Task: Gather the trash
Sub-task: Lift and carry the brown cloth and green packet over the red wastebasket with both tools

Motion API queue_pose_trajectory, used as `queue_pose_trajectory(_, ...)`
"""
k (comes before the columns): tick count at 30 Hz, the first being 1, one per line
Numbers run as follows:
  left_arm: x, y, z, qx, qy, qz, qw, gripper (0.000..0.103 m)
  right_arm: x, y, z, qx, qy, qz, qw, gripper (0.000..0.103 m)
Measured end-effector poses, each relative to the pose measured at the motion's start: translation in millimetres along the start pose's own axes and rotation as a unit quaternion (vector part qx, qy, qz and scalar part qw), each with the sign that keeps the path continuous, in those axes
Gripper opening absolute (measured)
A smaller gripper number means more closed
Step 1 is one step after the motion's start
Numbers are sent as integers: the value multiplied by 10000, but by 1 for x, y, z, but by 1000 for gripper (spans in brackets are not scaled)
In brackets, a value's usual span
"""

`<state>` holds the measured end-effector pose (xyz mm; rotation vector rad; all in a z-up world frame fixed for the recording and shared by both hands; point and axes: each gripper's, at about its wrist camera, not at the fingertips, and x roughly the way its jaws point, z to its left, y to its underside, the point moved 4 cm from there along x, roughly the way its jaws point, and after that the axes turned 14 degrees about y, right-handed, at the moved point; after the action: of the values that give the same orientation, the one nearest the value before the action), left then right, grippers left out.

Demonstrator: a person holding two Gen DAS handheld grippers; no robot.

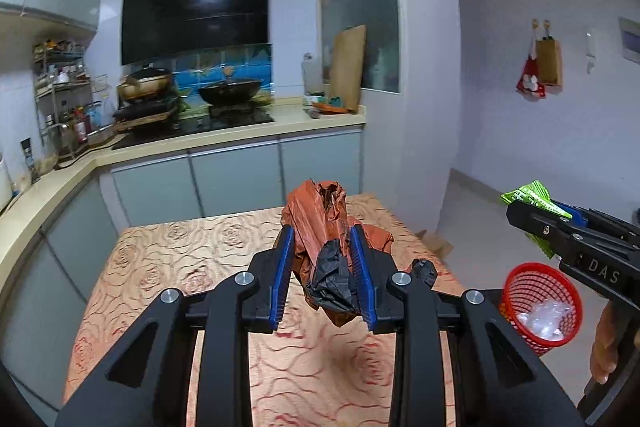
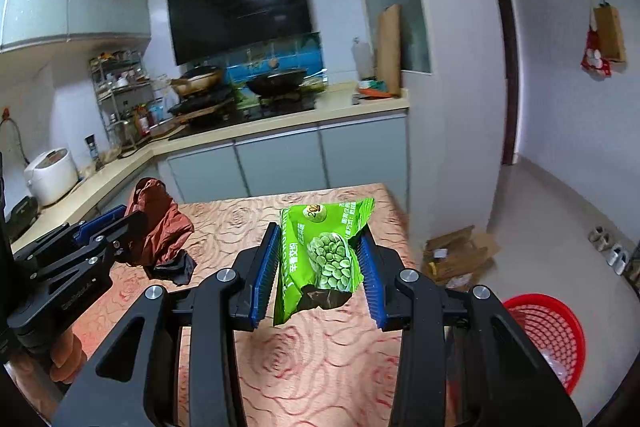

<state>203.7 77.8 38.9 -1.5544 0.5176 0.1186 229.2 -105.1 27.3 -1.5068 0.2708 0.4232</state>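
My left gripper (image 1: 322, 239) is shut on a crumpled bundle of rust-orange and black plastic bags (image 1: 320, 223), held above the rose-patterned table (image 1: 180, 259). The same bundle (image 2: 160, 223) shows at the left of the right wrist view, in the left gripper (image 2: 108, 223). My right gripper (image 2: 318, 237) is shut on a green pea snack packet (image 2: 326, 255), lifted over the table (image 2: 312, 359). That packet (image 1: 532, 197) and the right gripper (image 1: 540, 213) appear at the right edge of the left wrist view. A red mesh trash basket (image 1: 540, 311) (image 2: 548, 331) stands on the floor right of the table.
A kitchen counter with stove, pans and spice rack (image 1: 192, 135) runs behind and left of the table. Flattened cardboard (image 2: 460, 255) lies on the floor by the table's right corner. Shoes (image 2: 612, 247) sit near the right wall. A hand (image 1: 604, 347) grips the right handle.
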Motion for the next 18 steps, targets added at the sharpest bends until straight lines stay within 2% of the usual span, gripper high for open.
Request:
queue_pose_trajectory(6,25,0,-45,210,451,120,9987,27,1,5,-48,203,444,25,9988,38)
queue_pose_trajectory(11,54,6,-87,311,969,301,9944,27,-1,16,-101,385,960,99,9946,38)
queue_pose_trajectory(15,83,18,-129,394,1529,560,9859,27,1,30,-152,530,1433,282,9879,38)
queue_pose_trajectory(18,108,29,-160,425,1965,825,9761,28,6,45,-185,622,1697,501,9823,38)
